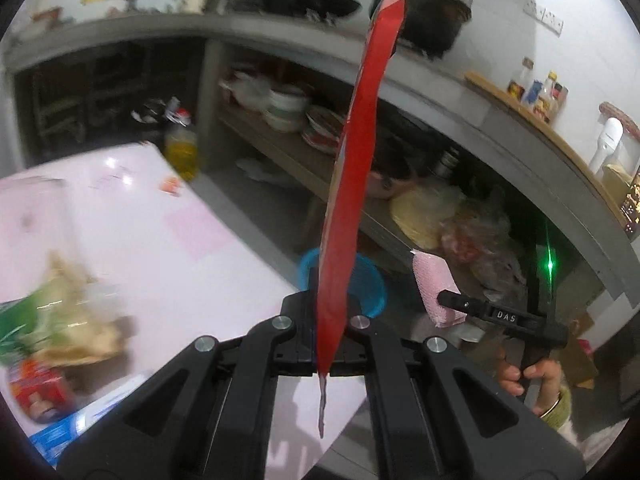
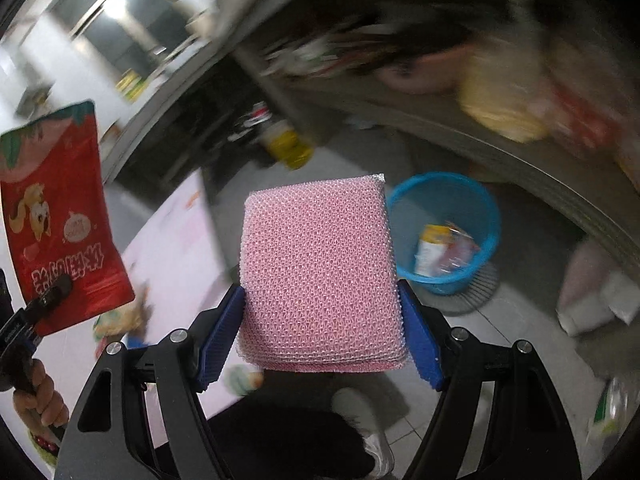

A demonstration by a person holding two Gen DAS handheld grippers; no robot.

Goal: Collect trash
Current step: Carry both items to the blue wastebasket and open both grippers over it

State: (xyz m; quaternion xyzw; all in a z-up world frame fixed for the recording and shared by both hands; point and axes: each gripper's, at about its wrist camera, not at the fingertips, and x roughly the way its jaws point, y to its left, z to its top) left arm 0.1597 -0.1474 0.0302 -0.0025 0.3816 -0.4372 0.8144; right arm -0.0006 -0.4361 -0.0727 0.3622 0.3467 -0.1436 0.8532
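Concrete counter (image 1: 120, 28) with open shelving beneath, crowded with bowls and bags, across the back; blurred in both views. Pink table (image 1: 160, 240) at the left, still littered: crumpled paper and wrappers (image 1: 72, 320) near its close edge, a small orange scrap (image 1: 172, 185) farther off. Tiled floor (image 2: 500, 332) beyond the table's edge, with a blue basket (image 2: 486, 216) standing on it, a few discarded packets already inside.

Red snack pouch (image 1: 356, 160) upright and edge-on in the left wrist view, its printed face readable from the right wrist view. Left gripper (image 1: 326, 360) clenched tight on the pouch's bottom edge, a sliver of it poking out below the pads. Pink mesh scouring pad (image 2: 320, 272) broad and flat, wedged between the blue pads of the right gripper (image 2: 320, 344), jaws spread wide yet pressing on both of its sides. Hand (image 1: 532, 376) on the right gripper's handle, in view at lower right.

Step in hand, by the look of it: carrying two pieces of trash from table toward basket. Basket ahead and below both grippers, not yet under either load. Next move likely calls for bringing each gripper over the basket's rim, then releasing one at a time; tall floppy pouch apt to catch the rim or flutter aside unless lowered well in first.
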